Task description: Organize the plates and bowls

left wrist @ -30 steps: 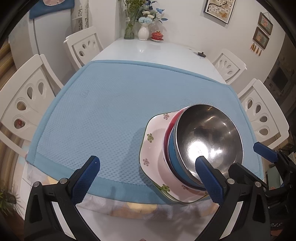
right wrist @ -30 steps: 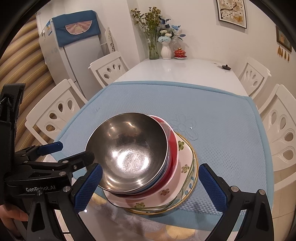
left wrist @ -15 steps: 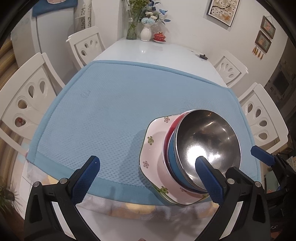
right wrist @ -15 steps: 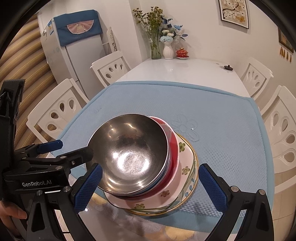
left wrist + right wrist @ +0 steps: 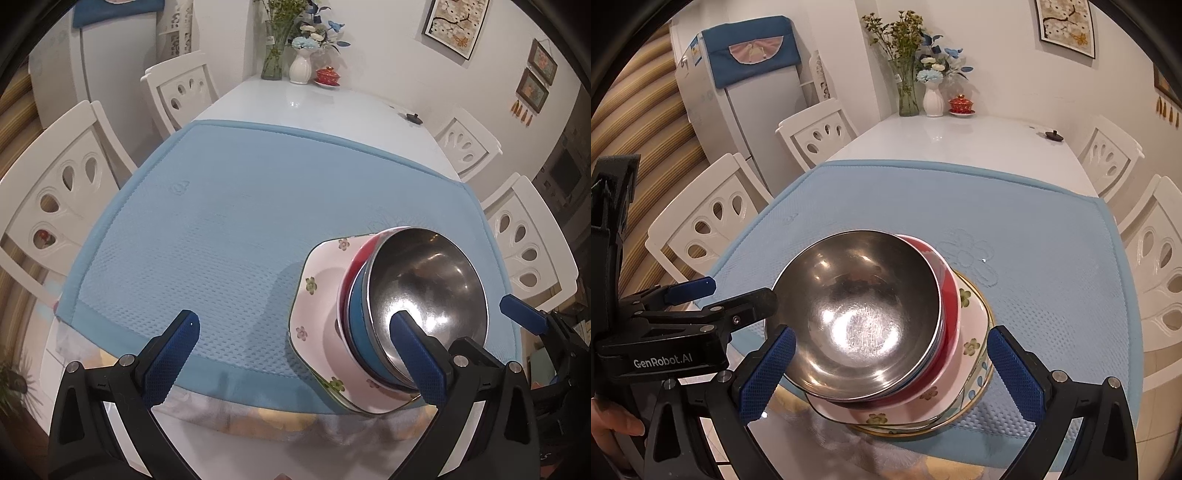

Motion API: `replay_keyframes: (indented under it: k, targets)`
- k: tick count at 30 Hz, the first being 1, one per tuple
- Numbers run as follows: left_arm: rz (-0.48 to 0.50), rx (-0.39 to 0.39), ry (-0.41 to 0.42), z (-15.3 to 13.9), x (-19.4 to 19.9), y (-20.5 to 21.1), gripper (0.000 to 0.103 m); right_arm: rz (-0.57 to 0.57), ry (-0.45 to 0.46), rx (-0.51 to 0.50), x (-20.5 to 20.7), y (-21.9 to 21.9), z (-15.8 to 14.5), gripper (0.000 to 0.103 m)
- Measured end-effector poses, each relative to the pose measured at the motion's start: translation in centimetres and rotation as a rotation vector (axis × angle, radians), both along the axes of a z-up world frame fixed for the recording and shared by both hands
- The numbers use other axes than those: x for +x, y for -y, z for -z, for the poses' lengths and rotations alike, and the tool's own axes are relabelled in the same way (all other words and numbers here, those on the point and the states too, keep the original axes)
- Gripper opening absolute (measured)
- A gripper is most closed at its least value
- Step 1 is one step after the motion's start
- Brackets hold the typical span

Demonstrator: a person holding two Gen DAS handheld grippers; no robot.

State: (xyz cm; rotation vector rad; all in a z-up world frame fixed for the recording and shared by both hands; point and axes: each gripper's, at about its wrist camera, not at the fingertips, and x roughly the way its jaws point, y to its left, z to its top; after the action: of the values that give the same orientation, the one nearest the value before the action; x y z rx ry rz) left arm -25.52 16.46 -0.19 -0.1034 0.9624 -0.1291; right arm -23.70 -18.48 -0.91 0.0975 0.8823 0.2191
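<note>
A steel bowl [image 5: 428,288] tops a stack: beneath it a blue bowl [image 5: 360,325], a red bowl [image 5: 354,262] and a pink floral plate [image 5: 317,295]. The stack stands on the blue mat [image 5: 221,229] near the table's front edge. In the right wrist view the steel bowl [image 5: 860,306] sits over the red bowl [image 5: 951,306], the floral plate [image 5: 971,347] and a gold-rimmed plate [image 5: 982,384]. My left gripper [image 5: 293,321] is open, its right finger in front of the steel bowl. My right gripper [image 5: 892,336] is open, its fingers either side of the stack.
White chairs [image 5: 55,195] line both sides of the white table [image 5: 314,107]. At its far end stand a glass vase [image 5: 275,55], a white vase [image 5: 300,68], a red lidded cup [image 5: 327,75] and a small black object [image 5: 413,117]. A fridge [image 5: 750,99] is at the left.
Both views have shifted only slightly. The stack has stayed where it was, and both grippers remain open.
</note>
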Motion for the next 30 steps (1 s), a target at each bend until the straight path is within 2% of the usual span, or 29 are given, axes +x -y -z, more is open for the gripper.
replay_keyframes:
  k: [30]
  targets:
    - [-0.001,-0.003,0.009,-0.70,-0.12,0.51,0.102,-0.005,0.003,-0.001,-0.09,-0.05,0.04,0.103]
